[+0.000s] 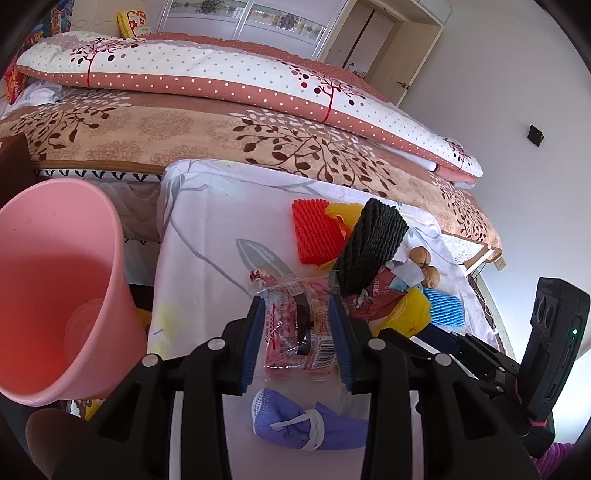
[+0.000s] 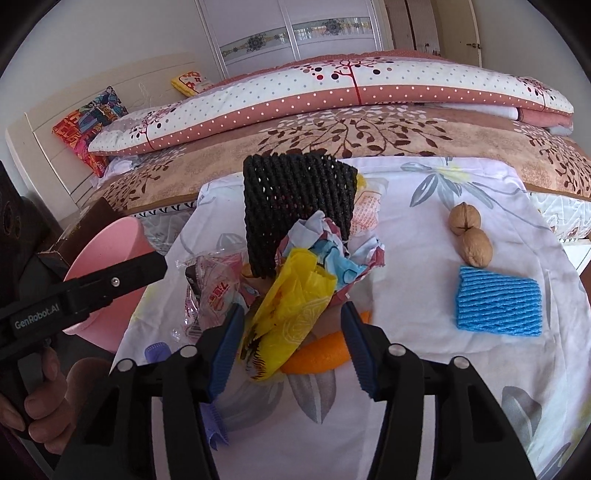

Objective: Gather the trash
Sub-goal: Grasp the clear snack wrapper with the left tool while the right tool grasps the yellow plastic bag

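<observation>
A bed [image 1: 155,136] spans the room behind the work surface, covered by a tan blanket [image 2: 369,140] with a brown leaf print. A folded quilt [image 1: 229,77] in white and red-brown polka dots lies on top. A wardrobe [image 2: 291,33] with sliding panels stands behind, beside a wooden door [image 1: 373,33]. Walls [image 1: 517,92] are plain white, daylit.

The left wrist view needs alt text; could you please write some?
The left tongs grip a clear snack wrapper on a floral cloth, beside an upright pink bin. Foam nets, walnuts and wrappers lie beyond.
</observation>
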The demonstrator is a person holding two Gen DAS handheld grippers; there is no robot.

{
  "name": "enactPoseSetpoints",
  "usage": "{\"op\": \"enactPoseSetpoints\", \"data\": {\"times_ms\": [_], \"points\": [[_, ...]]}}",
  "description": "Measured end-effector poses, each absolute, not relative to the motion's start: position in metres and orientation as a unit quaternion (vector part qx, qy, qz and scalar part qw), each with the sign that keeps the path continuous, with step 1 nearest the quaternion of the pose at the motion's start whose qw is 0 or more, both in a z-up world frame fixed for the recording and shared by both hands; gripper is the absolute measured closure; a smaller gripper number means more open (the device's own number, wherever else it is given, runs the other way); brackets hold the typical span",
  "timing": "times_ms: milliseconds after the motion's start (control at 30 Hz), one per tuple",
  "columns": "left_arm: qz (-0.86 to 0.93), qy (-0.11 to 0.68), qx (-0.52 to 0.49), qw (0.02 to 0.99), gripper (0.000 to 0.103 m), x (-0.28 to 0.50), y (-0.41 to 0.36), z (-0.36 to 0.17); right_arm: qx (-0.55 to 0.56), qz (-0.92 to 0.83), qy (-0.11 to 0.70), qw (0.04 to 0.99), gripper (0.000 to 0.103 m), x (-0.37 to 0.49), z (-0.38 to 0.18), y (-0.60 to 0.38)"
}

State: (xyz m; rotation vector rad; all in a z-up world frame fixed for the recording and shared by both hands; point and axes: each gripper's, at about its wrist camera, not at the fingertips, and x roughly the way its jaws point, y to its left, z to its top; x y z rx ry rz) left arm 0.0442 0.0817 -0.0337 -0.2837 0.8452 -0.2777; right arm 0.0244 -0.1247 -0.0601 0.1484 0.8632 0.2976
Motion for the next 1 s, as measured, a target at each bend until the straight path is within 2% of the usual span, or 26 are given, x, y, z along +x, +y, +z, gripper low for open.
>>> {"op": "enactPoseSetpoints", "data": {"times_ms": [33, 67, 133, 267, 600, 633, 700, 733, 833, 1000], "points": [[-0.132, 0.411, -0.136, 0.892, 0.067, 0.044, 0.081, -0.036, 0.076, 0.144, 0.420, 0.893, 0.071, 0.025, -0.063, -0.126], [-0.132, 0.415, -0.135, 0.890, 0.067, 0.043, 0.079, -0.037, 0.082, 0.145, 0.421, 0.892, 0.073, 0.025, -0.063, -0.129], [-0.136, 0.423, -0.132, 0.886, 0.067, 0.041, 0.074, -0.041, 0.091, 0.152, 0.419, 0.891, 0.082, 0.022, -0.062, -0.135], [-0.131, 0.433, -0.123, 0.883, 0.067, 0.036, 0.057, -0.045, 0.101, 0.142, 0.404, 0.898, 0.089, 0.014, -0.054, -0.152], [-0.055, 0.446, -0.088, 0.889, 0.067, 0.043, 0.018, -0.054, 0.125, 0.128, 0.386, 0.905, 0.090, 0.000, -0.049, -0.188], [-0.045, 0.446, -0.082, 0.890, 0.071, 0.044, 0.016, -0.057, 0.125, 0.128, 0.384, 0.906, 0.090, -0.001, -0.049, -0.190], [-0.033, 0.449, -0.073, 0.890, 0.086, 0.044, 0.015, -0.060, 0.125, 0.127, 0.378, 0.908, 0.090, -0.003, -0.047, -0.193], [-0.027, 0.445, -0.072, 0.892, 0.089, 0.043, 0.016, -0.059, 0.126, 0.127, 0.376, 0.909, 0.091, -0.003, -0.047, -0.195], [-0.021, 0.430, -0.065, 0.900, 0.095, 0.037, 0.020, -0.053, 0.135, 0.129, 0.373, 0.909, 0.091, -0.006, -0.045, -0.198], [-0.024, 0.412, -0.076, 0.908, 0.098, 0.028, 0.030, -0.040, 0.137, 0.135, 0.364, 0.911, 0.091, -0.009, -0.038, -0.197]]}}
